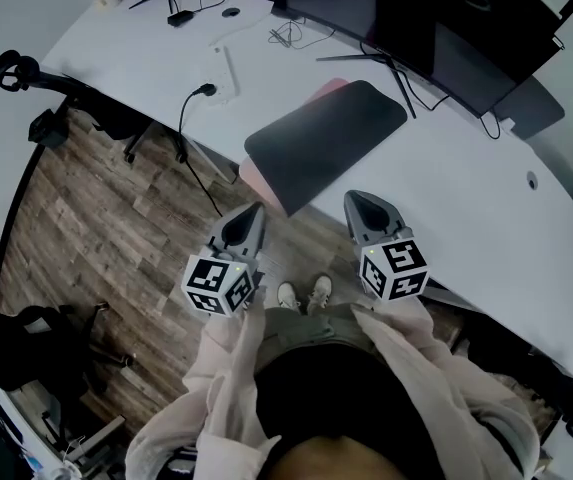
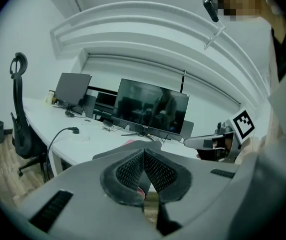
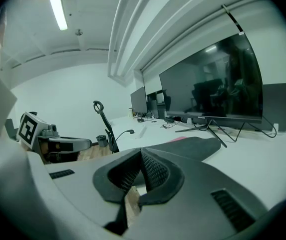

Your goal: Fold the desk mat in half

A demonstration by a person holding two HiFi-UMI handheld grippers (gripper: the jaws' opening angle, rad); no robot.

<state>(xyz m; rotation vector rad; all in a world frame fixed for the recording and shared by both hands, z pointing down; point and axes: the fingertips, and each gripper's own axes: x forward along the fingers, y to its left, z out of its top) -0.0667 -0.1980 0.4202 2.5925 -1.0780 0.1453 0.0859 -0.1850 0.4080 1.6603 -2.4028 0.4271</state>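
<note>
The mat (image 1: 326,133) lies flat on the white worktop (image 1: 486,198), close to the worktop's near edge. Its top is dark grey. A bit of pink shows at its far corner and along its near left side. From the pictures I cannot tell if it is one layer or two.

The left tongs (image 1: 251,213) are shut tight, with the two tips pressed together and nothing between them. The right tongs (image 1: 356,200) are shut tight too, and they hold nothing. Both point toward the mat. They are near its front edge but do not touch it. The left tongs hang over the wooden floor (image 1: 96,228), just in front of the worktop. The right tongs are right at the worktop's edge, beside the mat's near right corner.

A big dark screen (image 1: 446,48) stands on the worktop behind the mat. A black cable (image 1: 188,108) hangs down over the worktop's edge to the left of the mat. The person's white shoes (image 1: 304,293) show on the floor between the two tongs.
</note>
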